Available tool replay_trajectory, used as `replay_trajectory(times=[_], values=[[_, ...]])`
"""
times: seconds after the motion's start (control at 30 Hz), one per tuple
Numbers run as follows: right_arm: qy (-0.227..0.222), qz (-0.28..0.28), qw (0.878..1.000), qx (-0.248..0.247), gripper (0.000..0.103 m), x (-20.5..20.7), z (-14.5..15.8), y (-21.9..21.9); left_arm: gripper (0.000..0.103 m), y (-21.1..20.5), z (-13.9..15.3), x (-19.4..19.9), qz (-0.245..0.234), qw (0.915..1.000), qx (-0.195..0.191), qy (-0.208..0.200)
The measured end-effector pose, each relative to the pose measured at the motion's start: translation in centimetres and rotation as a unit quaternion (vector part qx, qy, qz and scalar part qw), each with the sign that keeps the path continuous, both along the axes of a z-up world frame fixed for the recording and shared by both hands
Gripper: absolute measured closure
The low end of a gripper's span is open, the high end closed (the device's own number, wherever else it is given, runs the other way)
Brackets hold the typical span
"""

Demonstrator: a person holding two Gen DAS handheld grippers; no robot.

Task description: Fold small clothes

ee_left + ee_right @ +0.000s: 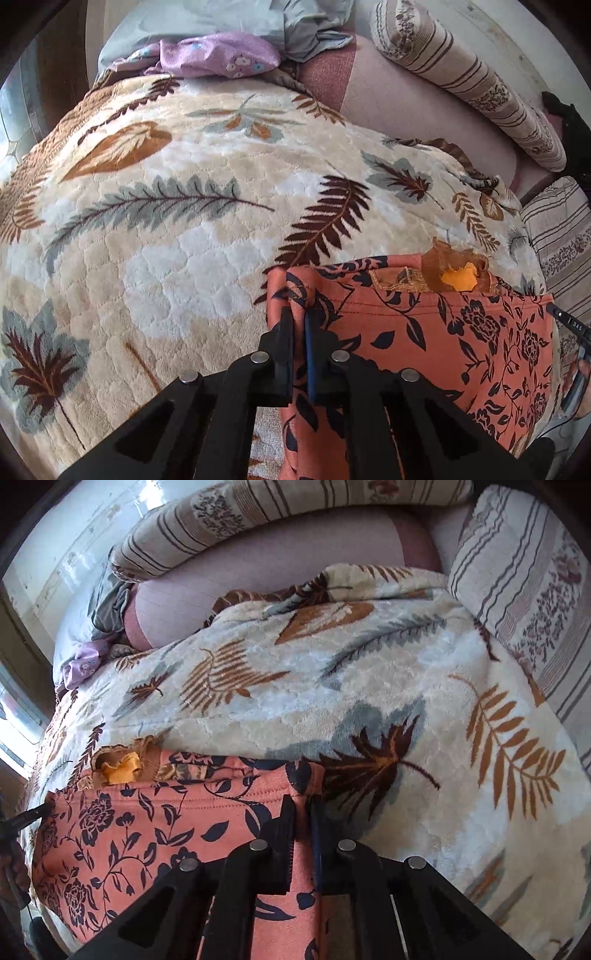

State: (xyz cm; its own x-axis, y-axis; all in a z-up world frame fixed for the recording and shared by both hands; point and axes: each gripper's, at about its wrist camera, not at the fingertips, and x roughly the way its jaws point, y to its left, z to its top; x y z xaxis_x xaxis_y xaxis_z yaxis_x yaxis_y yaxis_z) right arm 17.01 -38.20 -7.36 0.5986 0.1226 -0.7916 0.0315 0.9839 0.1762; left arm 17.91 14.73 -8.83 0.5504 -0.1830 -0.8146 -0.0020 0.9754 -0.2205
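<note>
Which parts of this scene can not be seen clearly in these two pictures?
- Lower part of the orange floral garment: both wrist views, hidden behind the black left gripper and right gripper, and cut by the bottom edge.
- Orange-yellow item with brown ruffle: tucked behind the garment's top edge; its kind is unclear.
- Fabric between the shut jaws: how much is pinched is hidden.

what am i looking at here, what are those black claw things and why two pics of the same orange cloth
Those black claws are two-finger grippers, one held in each of a person's hands, with a wide-angle camera on each looking along its fingers. One picture comes from the left gripper, the other from the right gripper. Both look down on a leaf-patterned blanket on a bed, with striped pillows and a lilac cloth behind. The orange floral garment lies on the blanket. Each gripper is shut on one of its corners, the left on the left corner, the right on the right.
</note>
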Motion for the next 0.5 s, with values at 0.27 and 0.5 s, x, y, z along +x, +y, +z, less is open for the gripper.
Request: replay_trajectory(times=[0.27, 0.5], values=[[-0.005, -0.016, 1.0, -0.015, 0.095, 3.1, -2.1, 0.3, 0.097, 0.2, -3.9, 3.1, 0.007, 0.999, 0.034, 0.028], [0.026, -0.066, 0.997, 0.042, 0.091, 1.4, -2.3, -1.9, 0.093, 0.9, 0.6, 0.4, 0.027, 0.999, 0.033, -0.015]])
